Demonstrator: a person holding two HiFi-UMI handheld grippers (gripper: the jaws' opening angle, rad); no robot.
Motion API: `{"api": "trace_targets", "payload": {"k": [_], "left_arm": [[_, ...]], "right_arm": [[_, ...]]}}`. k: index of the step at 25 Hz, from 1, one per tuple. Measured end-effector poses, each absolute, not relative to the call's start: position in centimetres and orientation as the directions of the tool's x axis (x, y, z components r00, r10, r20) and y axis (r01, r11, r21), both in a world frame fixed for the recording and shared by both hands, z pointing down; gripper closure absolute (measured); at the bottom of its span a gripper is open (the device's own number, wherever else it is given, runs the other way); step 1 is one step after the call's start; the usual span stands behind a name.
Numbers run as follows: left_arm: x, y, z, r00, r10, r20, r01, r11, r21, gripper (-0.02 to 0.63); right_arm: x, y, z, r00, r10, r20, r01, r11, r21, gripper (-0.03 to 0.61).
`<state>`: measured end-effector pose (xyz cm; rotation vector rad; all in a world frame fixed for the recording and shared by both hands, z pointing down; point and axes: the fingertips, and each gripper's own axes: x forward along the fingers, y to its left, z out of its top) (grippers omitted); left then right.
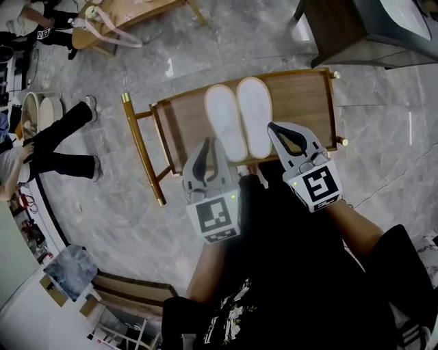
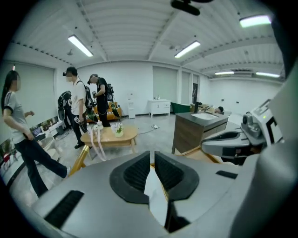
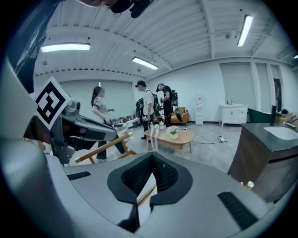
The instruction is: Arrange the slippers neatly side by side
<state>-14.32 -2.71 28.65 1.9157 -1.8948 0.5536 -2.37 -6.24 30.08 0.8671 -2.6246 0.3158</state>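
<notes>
Two white slippers lie side by side, toes away from me, on a low wooden rack (image 1: pixel 304 102): the left slipper (image 1: pixel 224 119) and the right slipper (image 1: pixel 254 115) touch along their inner edges. My left gripper (image 1: pixel 205 145) hovers at the near left edge of the left slipper, jaws shut; in the left gripper view (image 2: pixel 152 158) the pads meet and white slipper (image 2: pixel 156 197) shows below them, not clamped. My right gripper (image 1: pixel 272 127) sits just right of the right slipper's heel, also shut (image 3: pixel 151 159), with nothing between its pads.
The rack stands on a grey marble floor. A person's dark-trousered legs (image 1: pixel 61 140) are to the left. A light wooden coffee table (image 1: pixel 120 17) is at the far left, and a dark cabinet (image 1: pixel 363 31) at the far right. More people (image 2: pixel 77 104) stand beyond the coffee table.
</notes>
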Motion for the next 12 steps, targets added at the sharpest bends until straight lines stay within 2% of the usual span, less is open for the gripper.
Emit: {"api": "trace_targets", "payload": {"k": [12], "left_arm": [[-14.6,-1.4,20.7,0.077,-0.952,0.297,-0.991,-0.107,-0.086,0.603]], "right_arm": [[-1.1,-3.6,22.9,-0.646,-0.712,0.276,-0.742,0.670,-0.009,0.580]]}}
